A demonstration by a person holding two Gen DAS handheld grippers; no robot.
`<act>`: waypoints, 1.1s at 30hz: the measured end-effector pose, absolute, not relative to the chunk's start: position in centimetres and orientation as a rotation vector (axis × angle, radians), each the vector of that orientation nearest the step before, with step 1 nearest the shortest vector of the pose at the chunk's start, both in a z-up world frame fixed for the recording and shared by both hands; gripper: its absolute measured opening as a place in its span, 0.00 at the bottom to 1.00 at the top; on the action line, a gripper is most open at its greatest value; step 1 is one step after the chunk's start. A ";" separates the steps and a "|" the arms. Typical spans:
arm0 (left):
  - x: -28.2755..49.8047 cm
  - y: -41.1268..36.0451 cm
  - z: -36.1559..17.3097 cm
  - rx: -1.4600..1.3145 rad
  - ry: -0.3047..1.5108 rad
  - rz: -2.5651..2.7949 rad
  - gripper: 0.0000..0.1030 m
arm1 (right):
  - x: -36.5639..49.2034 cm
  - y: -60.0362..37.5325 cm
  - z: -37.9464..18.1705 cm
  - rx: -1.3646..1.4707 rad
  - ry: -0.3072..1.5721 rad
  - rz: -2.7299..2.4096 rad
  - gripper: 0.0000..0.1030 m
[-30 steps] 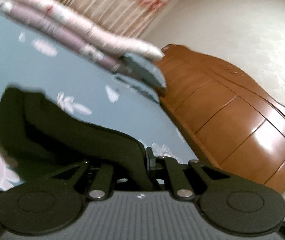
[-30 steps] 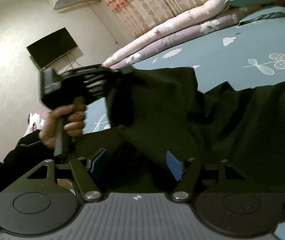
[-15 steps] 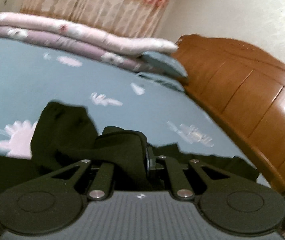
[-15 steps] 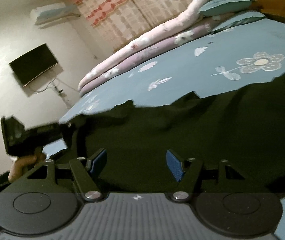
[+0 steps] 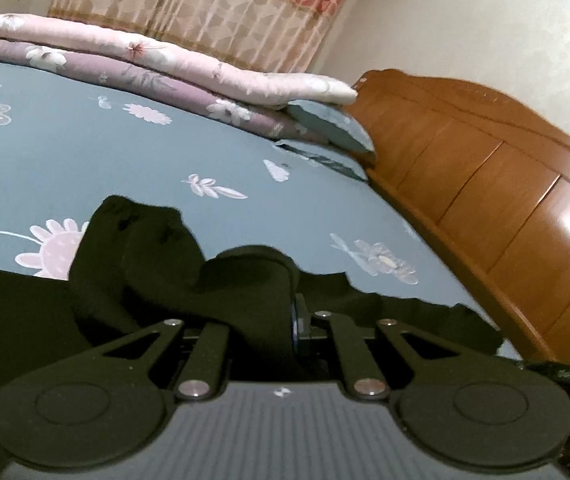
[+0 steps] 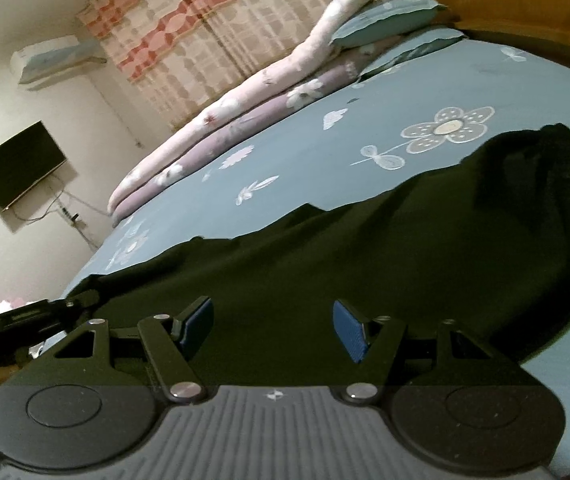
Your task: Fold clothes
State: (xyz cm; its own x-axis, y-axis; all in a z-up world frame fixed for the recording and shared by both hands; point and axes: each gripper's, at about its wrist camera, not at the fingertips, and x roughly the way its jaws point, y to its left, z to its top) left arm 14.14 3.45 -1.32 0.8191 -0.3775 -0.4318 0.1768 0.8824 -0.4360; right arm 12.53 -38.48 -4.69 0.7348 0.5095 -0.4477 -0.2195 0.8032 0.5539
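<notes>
A wide bed under a slate-blue sheet printed with pale flowers is filling both views, and it is running up to a glossy orange-brown wooden headboard beyond and right of the left fingers. Ahead of both pairs of fingers, two long rolled quilts are lying stacked along the far edge, a pink floral one on a lilac one, and two blue-grey pillows are sitting at their headboard end. Behind them one beige curtain with red bands is hanging; up and left of the right fingers one white air conditioner and one dark wall-mounted television are showing on the cream wall.

One black garment of soft fabric is lying spread across the sheet, right in front of the right gripper, whose blue-padded fingers are standing wide apart with nothing clamped. The left gripper is pinching a bunched fold of that garment, jaws nearly together, cloth humping up just ahead of them
</notes>
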 end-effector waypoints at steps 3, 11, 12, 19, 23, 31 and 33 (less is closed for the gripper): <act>13.7 3.3 -1.3 -0.382 0.549 -0.298 0.07 | 12.6 -39.1 -5.0 0.504 0.631 0.392 0.69; 15.3 2.7 -6.2 -0.292 0.749 -0.208 0.07 | 13.1 -40.5 -6.2 0.536 0.653 0.325 0.69; 15.5 2.6 -6.8 -0.274 0.771 -0.203 0.07 | 13.1 -40.6 -6.2 0.533 0.653 0.315 0.69; 16.2 3.3 -8.8 -0.297 0.826 -0.180 0.12 | 12.5 -41.9 -6.1 0.534 0.639 0.251 0.69; 16.1 3.4 -8.0 -0.269 0.846 -0.214 0.41 | 11.9 -43.0 -6.1 0.541 0.630 0.213 0.70; 14.4 3.0 -5.4 -0.108 0.878 -0.282 0.55 | 11.3 -44.5 -6.9 0.545 0.630 0.135 0.70; 13.7 3.0 -4.6 -0.069 0.876 -0.271 0.58 | 11.2 -44.8 -7.1 0.541 0.627 0.109 0.70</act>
State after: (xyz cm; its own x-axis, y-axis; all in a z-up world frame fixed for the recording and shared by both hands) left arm 13.73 3.03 -4.57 0.6083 -0.2625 -0.7490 0.2063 0.9636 -0.1701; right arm 11.17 -44.77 -7.14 0.8088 0.2567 -0.5292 0.0637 0.8562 0.5126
